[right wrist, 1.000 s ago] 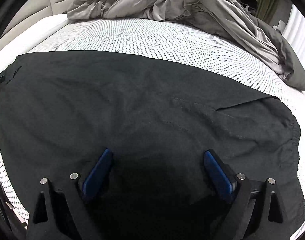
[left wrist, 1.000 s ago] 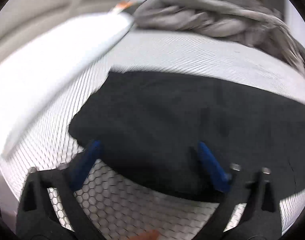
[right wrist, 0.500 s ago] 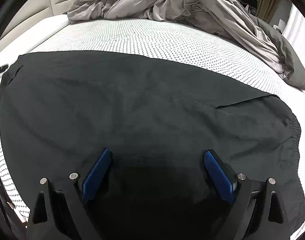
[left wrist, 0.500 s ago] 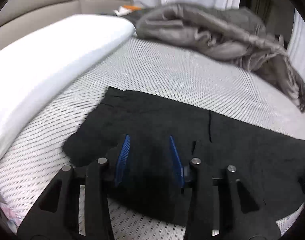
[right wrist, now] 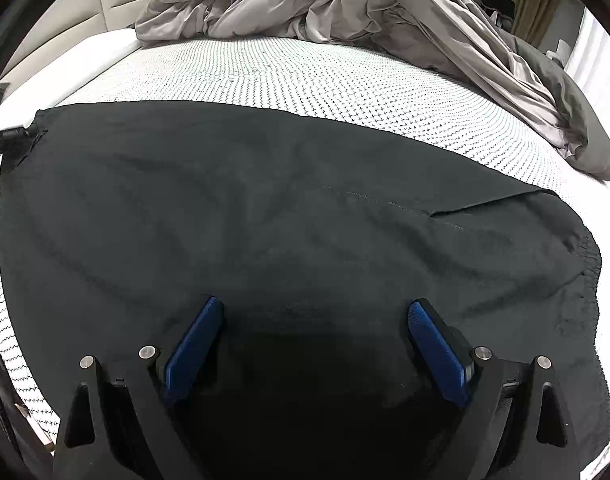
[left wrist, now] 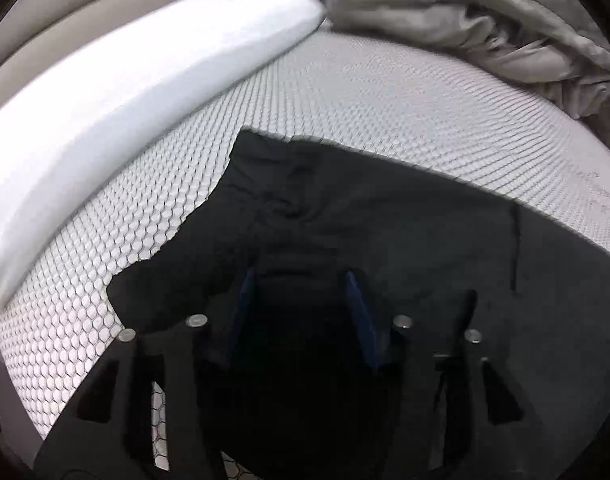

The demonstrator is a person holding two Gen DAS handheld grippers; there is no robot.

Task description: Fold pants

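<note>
Pants (right wrist: 265, 208), black, spread flat across bed (right wrist: 305, 72), gathered waistband at right end, hem end at left near white pillow (left wrist: 145, 80). Left gripper (left wrist: 299, 292) down on puckered hem corner, jaws half-closed about a ridge of black cloth and just eased a little wider. Too dark to tell whether pinching or merely straddling. Right gripper (right wrist: 317, 332) poised low over near middle of garment, jaws released and wide, clamping nothing.

Main hazard: weak or shallow bite at left, with only top layer lifted and stacked legs pulled apart, or cloth slipping free partway through the fold. Second hazard: raising left end with right side unheld, dragging whole garment across textured sheet and bunching it rather than creasing it. Also likely: skewed fold from pucker already at hem, edges landing off-square. Little danger from rumpled grey duvet (right wrist: 345, 8), well apart at far side.
</note>
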